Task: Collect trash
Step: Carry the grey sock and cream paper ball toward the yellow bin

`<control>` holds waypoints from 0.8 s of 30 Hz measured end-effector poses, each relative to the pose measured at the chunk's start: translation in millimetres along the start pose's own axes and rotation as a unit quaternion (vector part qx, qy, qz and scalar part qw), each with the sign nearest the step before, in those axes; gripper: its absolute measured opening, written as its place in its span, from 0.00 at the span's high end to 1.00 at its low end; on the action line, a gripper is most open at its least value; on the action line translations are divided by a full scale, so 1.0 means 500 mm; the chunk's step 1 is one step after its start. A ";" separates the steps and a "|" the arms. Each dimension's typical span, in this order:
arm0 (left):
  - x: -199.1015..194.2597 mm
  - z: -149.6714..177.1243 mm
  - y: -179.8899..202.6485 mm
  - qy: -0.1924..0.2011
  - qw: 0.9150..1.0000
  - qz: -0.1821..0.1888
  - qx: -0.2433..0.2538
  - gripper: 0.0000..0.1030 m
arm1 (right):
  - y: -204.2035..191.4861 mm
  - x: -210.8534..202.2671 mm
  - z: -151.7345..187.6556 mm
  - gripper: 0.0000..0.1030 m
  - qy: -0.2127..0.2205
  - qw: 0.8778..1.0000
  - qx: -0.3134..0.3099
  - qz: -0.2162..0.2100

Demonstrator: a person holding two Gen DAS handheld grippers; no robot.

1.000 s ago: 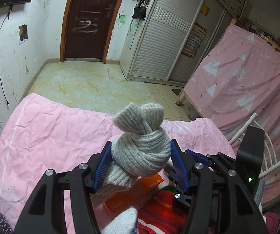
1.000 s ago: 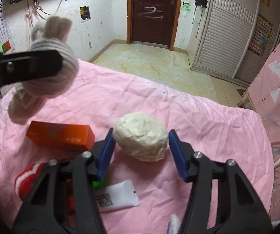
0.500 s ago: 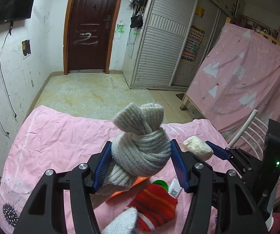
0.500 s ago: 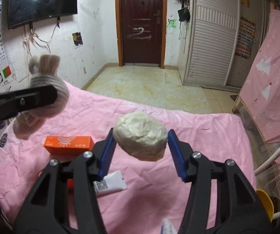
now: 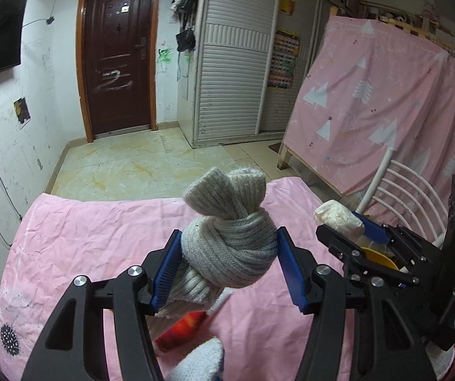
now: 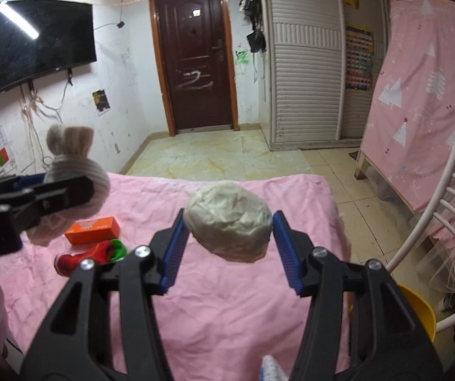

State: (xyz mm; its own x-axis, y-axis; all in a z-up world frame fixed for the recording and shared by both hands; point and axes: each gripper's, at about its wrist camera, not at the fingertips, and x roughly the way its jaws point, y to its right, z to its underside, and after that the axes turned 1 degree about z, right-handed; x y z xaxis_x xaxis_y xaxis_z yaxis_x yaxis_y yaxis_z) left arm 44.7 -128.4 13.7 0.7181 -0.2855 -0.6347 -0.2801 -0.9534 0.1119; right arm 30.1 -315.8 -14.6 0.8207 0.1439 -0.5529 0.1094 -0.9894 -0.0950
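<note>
Gripping knotted sock (image 5: 230,247) left, paper wad (image 6: 229,220) right, above bed's (image 6: 227,301) edge

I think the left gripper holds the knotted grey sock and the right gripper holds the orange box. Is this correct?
Not quite. The right gripper holds a crumpled white paper wad; the orange box lies on the pink bed, as the right wrist view shows. The left gripper does hold the knotted grey sock.
</note>
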 end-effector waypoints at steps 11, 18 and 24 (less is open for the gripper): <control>0.027 0.012 0.179 -0.018 0.998 0.023 0.063 0.51 | 0.161 -0.066 0.061 0.50 0.018 0.998 0.057 0.037; 0.051 0.016 0.287 -0.032 0.994 0.040 0.101 0.51 | 0.267 -0.090 0.110 0.49 0.018 0.992 0.101 0.068; 0.075 0.019 0.357 -0.044 0.990 0.050 0.125 0.51 | 0.346 -0.103 0.151 0.49 0.013 0.987 0.136 0.087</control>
State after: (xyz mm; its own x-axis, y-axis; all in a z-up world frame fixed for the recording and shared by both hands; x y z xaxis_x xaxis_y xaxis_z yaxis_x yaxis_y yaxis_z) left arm 15.6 -308.1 2.8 0.6227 -0.3575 -0.6960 -0.5047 -0.8632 -0.0082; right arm -35.4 -492.9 -65.1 0.8279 -0.0311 -0.5600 -0.1852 -0.9576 -0.2206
